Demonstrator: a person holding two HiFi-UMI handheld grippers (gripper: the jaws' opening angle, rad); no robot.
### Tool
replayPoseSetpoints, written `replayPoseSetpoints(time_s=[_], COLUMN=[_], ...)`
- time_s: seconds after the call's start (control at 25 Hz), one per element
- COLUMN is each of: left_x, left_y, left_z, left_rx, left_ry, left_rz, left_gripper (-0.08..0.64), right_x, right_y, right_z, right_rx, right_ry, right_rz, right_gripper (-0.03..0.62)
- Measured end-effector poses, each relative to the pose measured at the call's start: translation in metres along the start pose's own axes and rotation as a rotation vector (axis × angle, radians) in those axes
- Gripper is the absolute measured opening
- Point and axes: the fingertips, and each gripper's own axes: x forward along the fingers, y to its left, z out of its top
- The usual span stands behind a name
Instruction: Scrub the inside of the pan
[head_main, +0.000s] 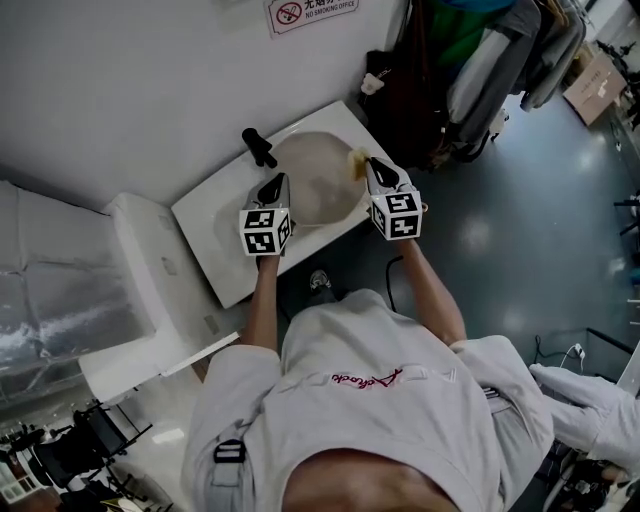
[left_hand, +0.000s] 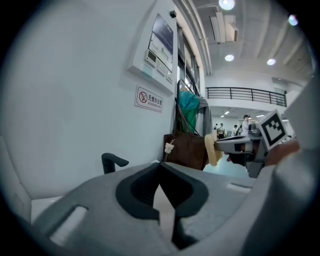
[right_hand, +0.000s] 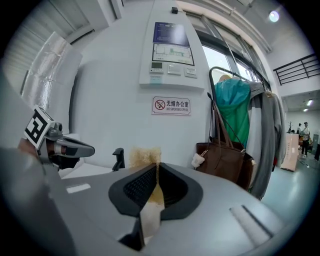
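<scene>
My right gripper (head_main: 372, 168) is shut on a yellow sponge (head_main: 356, 163) above the right rim of the round beige basin (head_main: 312, 185). In the right gripper view the sponge (right_hand: 144, 155) sticks out past the closed right gripper (right_hand: 157, 169). The left gripper (head_main: 272, 184) hovers over the basin's left rim, shut, with only a pale sliver showing between its jaws (left_hand: 161, 176). From the left gripper view I see the right gripper (left_hand: 221, 146) holding the sponge (left_hand: 212, 149). I cannot tell a pan apart from the basin.
A black faucet (head_main: 258, 147) stands behind the basin in the white counter (head_main: 215, 245). A white cabinet (head_main: 150, 280) is at the left. A brown bag (right_hand: 222, 157) and hanging clothes (head_main: 500, 50) are to the right. Another person's white-gloved hand (head_main: 590, 400) shows at lower right.
</scene>
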Motion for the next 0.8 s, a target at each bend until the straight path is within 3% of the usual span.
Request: replayPoseSetpoints(time_s=[0.32,0.8], left_x=[-0.021,-0.037], left_y=[-0.022,-0.042], left_z=[0.005,-0.014], left_rx=[0.010,-0.009], left_ry=[-0.034,-0.020], left_rz=[0.009,0.019], left_gripper=[0.000,0.000], right_x=[-0.036,-0.066], right_y=[-0.002,-0.003], right_z=[0.000,-0.027], right_rx=[0.003,0.027], right_ry=[-0.032,-0.016], right_rz=[-0.011,-0.027], right_gripper=[0.023,0.023])
